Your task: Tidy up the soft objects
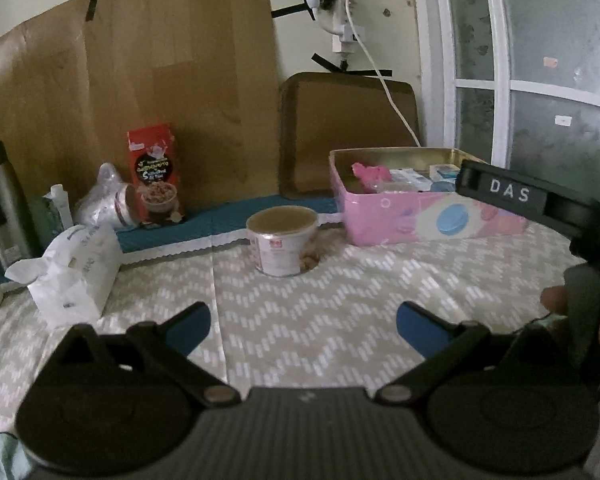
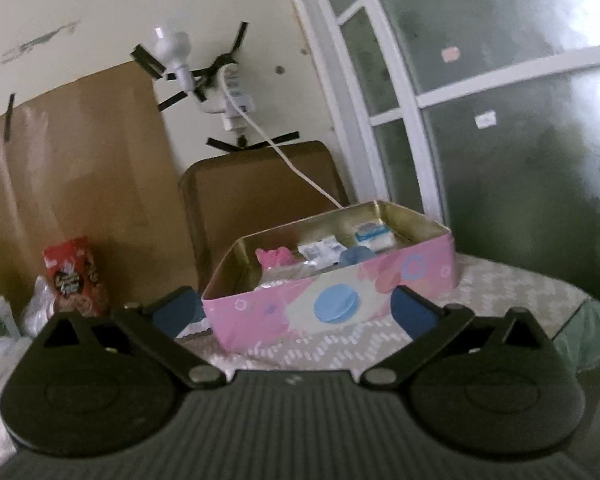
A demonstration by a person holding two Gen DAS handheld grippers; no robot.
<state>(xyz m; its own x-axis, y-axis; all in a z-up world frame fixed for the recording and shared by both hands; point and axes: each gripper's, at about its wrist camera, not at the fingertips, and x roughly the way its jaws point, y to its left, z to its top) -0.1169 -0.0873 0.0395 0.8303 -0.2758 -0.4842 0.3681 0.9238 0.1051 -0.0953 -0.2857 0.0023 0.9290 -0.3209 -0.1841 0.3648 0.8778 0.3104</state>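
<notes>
A pink tin box [image 1: 420, 220] [image 2: 300, 308] stands open at the back right of the table. Inside lie a pink soft item [image 1: 370, 174] [image 2: 276, 258], white and blue packets [image 1: 410, 178] [image 2: 374, 236] and a blue round thing [image 2: 356, 256]. My left gripper [image 1: 303, 322] is open and empty, low over the patterned cloth. My right gripper [image 2: 296, 308] is open and empty, raised in front of the box; its body [image 1: 540, 200] shows at the right edge of the left wrist view. A white tissue pack [image 1: 76, 268] lies at the left.
A paper cup [image 1: 282, 240] stands mid-table. A red cereal box [image 1: 156, 172] [image 2: 74, 276], a plastic-wrapped jar [image 1: 112, 200] and a steel flask [image 1: 0, 200] stand back left. A brown tray [image 1: 348, 128] leans on the wall. The table's right edge [image 2: 580, 304] drops off near the window.
</notes>
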